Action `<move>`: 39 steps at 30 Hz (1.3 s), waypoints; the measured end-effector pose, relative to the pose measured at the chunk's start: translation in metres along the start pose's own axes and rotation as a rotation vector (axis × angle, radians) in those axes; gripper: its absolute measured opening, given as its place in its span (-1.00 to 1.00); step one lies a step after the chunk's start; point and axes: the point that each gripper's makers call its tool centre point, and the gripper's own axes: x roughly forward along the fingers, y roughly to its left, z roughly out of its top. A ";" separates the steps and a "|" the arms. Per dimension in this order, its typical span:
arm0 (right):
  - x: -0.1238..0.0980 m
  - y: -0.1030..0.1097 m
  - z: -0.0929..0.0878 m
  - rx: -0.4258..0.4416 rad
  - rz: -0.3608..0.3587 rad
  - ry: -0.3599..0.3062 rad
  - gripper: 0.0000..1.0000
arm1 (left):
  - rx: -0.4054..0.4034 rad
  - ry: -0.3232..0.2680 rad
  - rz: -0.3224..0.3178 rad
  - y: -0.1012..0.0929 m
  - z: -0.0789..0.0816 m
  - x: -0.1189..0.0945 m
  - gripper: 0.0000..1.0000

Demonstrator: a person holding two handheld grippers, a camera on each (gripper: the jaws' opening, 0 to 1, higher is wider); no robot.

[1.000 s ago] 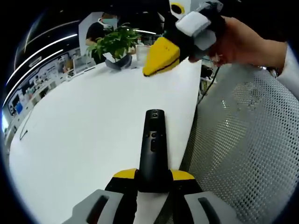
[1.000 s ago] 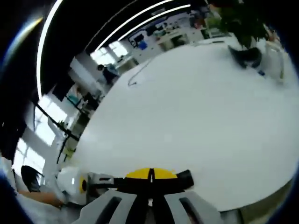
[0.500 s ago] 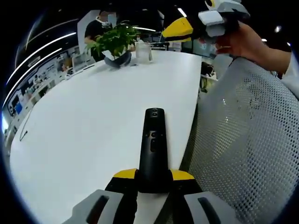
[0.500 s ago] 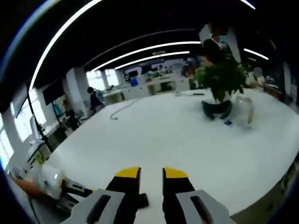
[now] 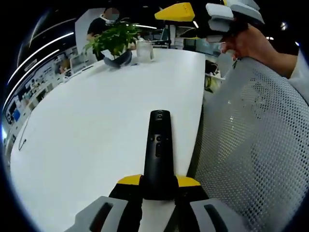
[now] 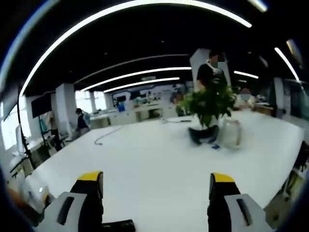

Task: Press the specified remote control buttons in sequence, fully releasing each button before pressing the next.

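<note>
1. We see the left gripper (image 5: 157, 186) clamped on the near end of a slim black remote control (image 5: 158, 150), which points away from us over a white table (image 5: 91, 121), close to its right edge.
2. In the left gripper view, the right gripper (image 5: 203, 14) is held high in a hand (image 5: 251, 43), well apart from the remote. In its own view, its yellow-tipped jaws stand wide apart with nothing between them.
3. We judge the remote to be light, rigid and smooth-sided, so it could slip or pivot under a press. Holding it by the lower body, below the buttons, looks sound, since the small buttons (image 5: 157, 140) near the far end stay uncovered.
4. Around it, a potted plant (image 5: 113, 41) and a clear glass jar (image 5: 145, 48) stand at the far end of the table, well clear. A cable (image 6: 108, 135) lies further off.
5. A mesh chair back (image 5: 260, 145) sits just beside the table's right edge, and we think it could crowd the right gripper's way down to the buttons.
</note>
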 end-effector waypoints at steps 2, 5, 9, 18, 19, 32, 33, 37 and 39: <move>0.001 0.000 -0.001 -0.022 -0.005 0.000 0.91 | 0.009 -0.002 -0.010 0.003 0.000 -0.001 -0.53; 0.002 0.000 -0.001 -0.035 -0.005 0.002 0.94 | 0.022 0.004 -0.022 0.004 0.000 0.000 -0.53; 0.001 0.000 -0.002 -0.048 -0.009 0.007 0.97 | 0.037 0.020 -0.038 0.008 0.000 0.000 -0.54; 0.004 0.004 -0.004 -0.068 0.002 0.019 0.98 | 0.057 0.038 -0.047 0.017 0.002 0.001 -0.54; 0.005 0.004 -0.005 -0.072 0.001 0.027 0.98 | 0.048 0.043 -0.045 0.019 0.002 0.001 -0.54; 0.005 0.006 -0.009 -0.079 0.016 0.049 0.87 | 0.009 0.085 -0.074 0.037 0.004 0.001 -0.55; 0.005 0.006 -0.009 -0.079 0.015 0.049 0.86 | 0.022 0.087 -0.070 0.039 0.004 0.002 -0.55; 0.005 0.005 -0.011 -0.080 0.015 0.057 0.82 | 0.043 0.100 -0.056 0.050 0.004 0.003 -0.55; 0.005 0.006 -0.011 -0.084 0.016 0.062 0.80 | 0.053 0.106 -0.049 0.055 0.004 0.003 -0.55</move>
